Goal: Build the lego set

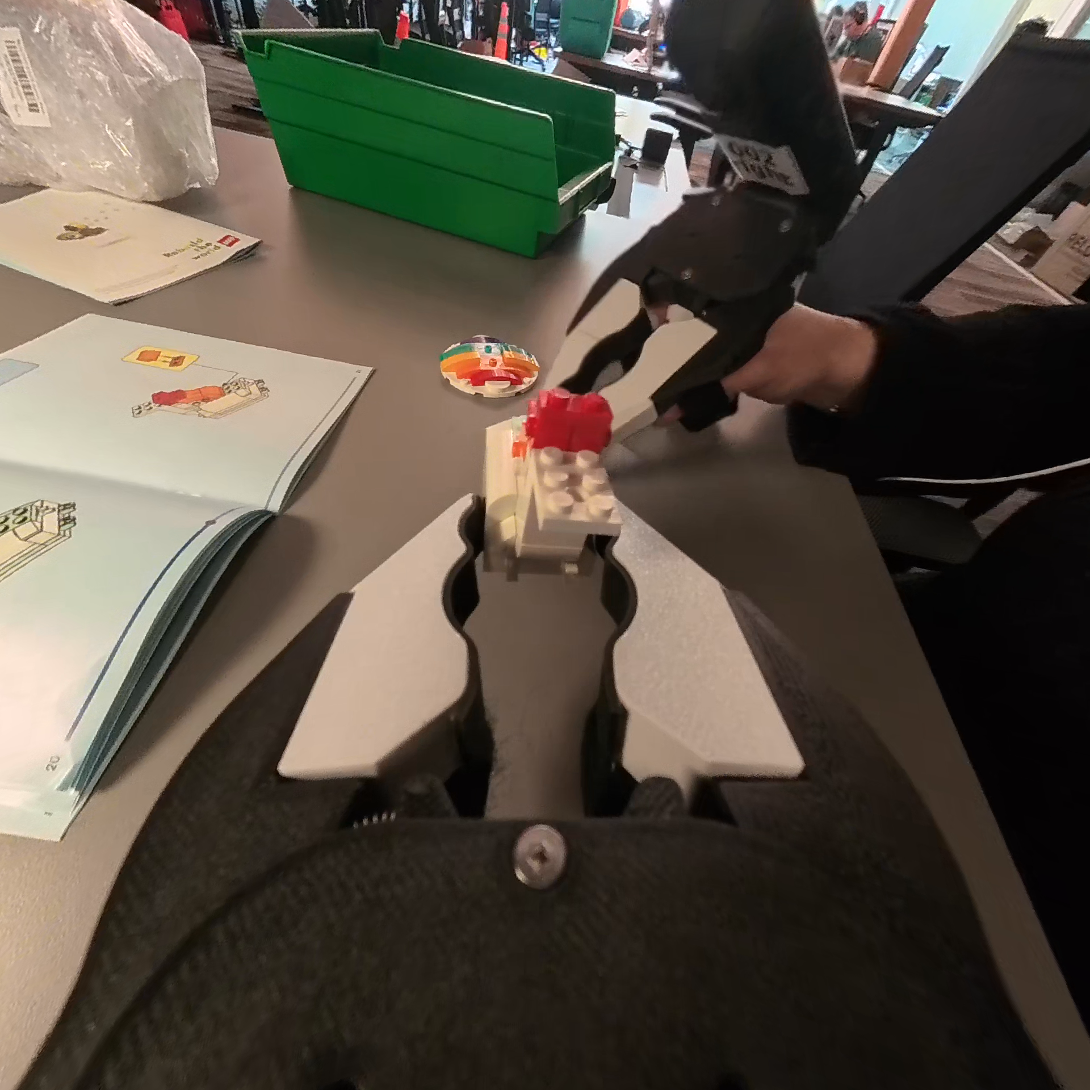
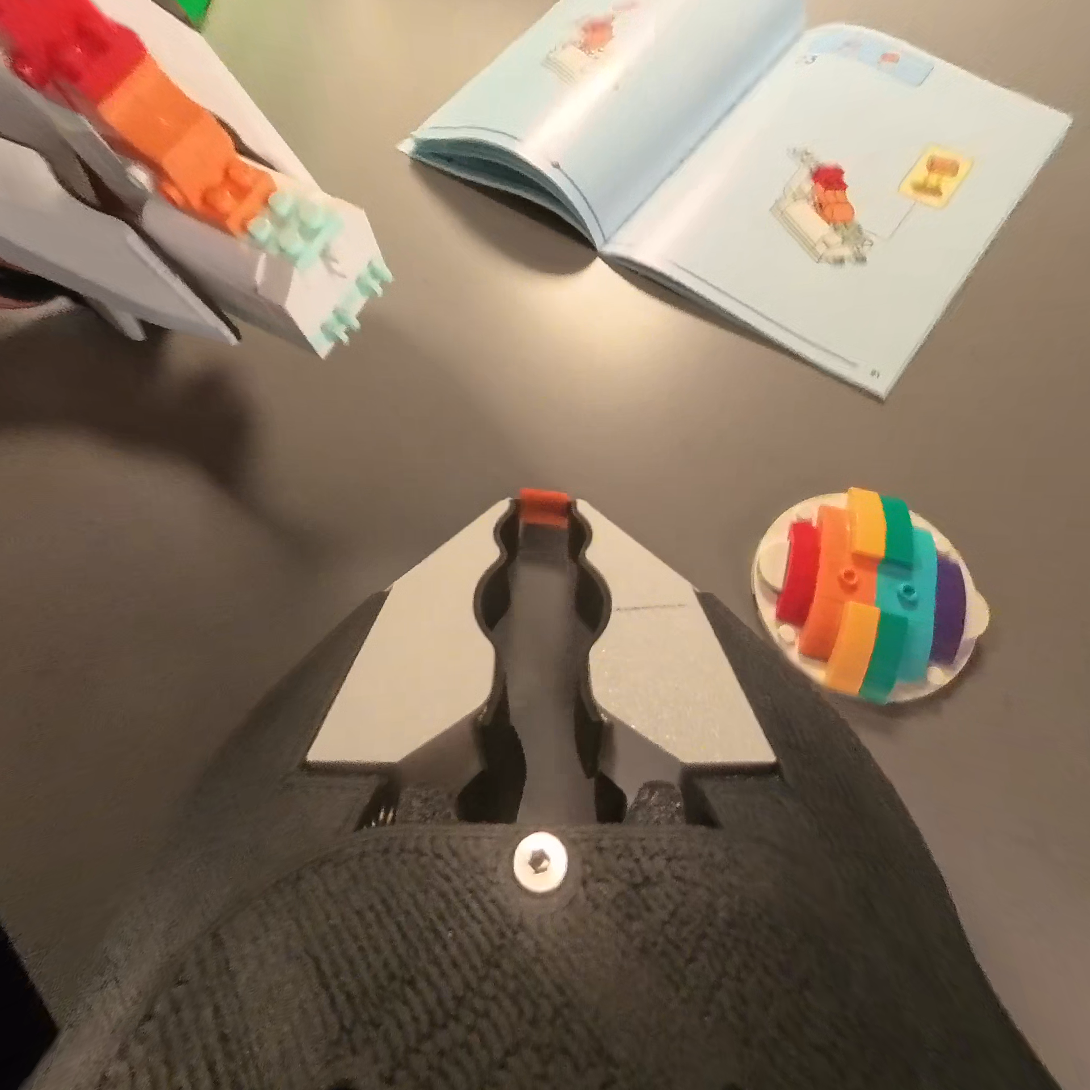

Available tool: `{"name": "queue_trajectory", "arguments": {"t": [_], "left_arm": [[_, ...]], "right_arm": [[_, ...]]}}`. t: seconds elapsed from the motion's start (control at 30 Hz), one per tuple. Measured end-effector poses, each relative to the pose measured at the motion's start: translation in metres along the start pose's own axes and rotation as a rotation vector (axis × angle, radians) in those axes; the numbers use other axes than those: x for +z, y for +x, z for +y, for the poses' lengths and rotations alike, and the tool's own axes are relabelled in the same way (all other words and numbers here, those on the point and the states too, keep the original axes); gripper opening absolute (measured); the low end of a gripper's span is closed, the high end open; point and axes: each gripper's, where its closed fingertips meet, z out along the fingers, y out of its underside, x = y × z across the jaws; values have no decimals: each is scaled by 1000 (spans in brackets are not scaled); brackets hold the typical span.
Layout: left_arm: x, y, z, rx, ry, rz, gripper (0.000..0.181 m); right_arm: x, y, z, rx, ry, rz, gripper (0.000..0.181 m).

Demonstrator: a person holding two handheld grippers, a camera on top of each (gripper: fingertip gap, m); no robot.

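**Small orange piece in hand, ready to seat on the block**

We hold the white lego block (image 1: 545, 507) clamped at its base in the left hand-held gripper (image 1: 539, 551), raised above the bench (image 1: 365, 307), red and orange bricks on top. The right hand-held gripper (image 2: 544, 512) pinches a small orange piece (image 2: 542, 507) at its tips. We judge the step as attaching it. Next: align studs per the open booklet (image 2: 767, 177), then press squarely. The rainbow disc (image 2: 867, 596) lies aside.

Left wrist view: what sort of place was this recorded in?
Probably an open workshop or lab-style office, not a home. Behind the grey table stand a green storage bin, an orange traffic cone, and more desks with office chairs.
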Motion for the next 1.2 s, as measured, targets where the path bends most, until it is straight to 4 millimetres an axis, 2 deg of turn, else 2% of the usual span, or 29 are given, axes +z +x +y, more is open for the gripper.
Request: {"name": "queue_trajectory", "arguments": {"t": [0.03, 0.13, 0.2, 0.3, 0.43, 0.7, 1.2], "left_arm": [[0, 3, -1, 7, 5, 18, 37], [-2, 19, -7, 24, 46, 125, 37], [-4, 31, -11, 26, 75, 201, 37], [-8, 44, -16, 39, 102, 286, 37], [-8, 49, -15, 48, 94, 310, 37], [-8, 56, -15, 71, 91, 334, 37], [-7, 57, -12, 71, 84, 346, 37]], "right_arm": [[-3, -5, -10, -37, 43, -44, 15], [-26, -35, -54, -137, 223, -294, 15], [-45, -56, -73, -199, 292, -460, 14], [-53, -77, -80, -321, 249, -569, 14], [-59, -98, -86, -393, 213, -661, 14], [-54, -104, -77, -461, 84, -682, 15], [-53, -107, -73, -502, 31, -699, 17]]}}
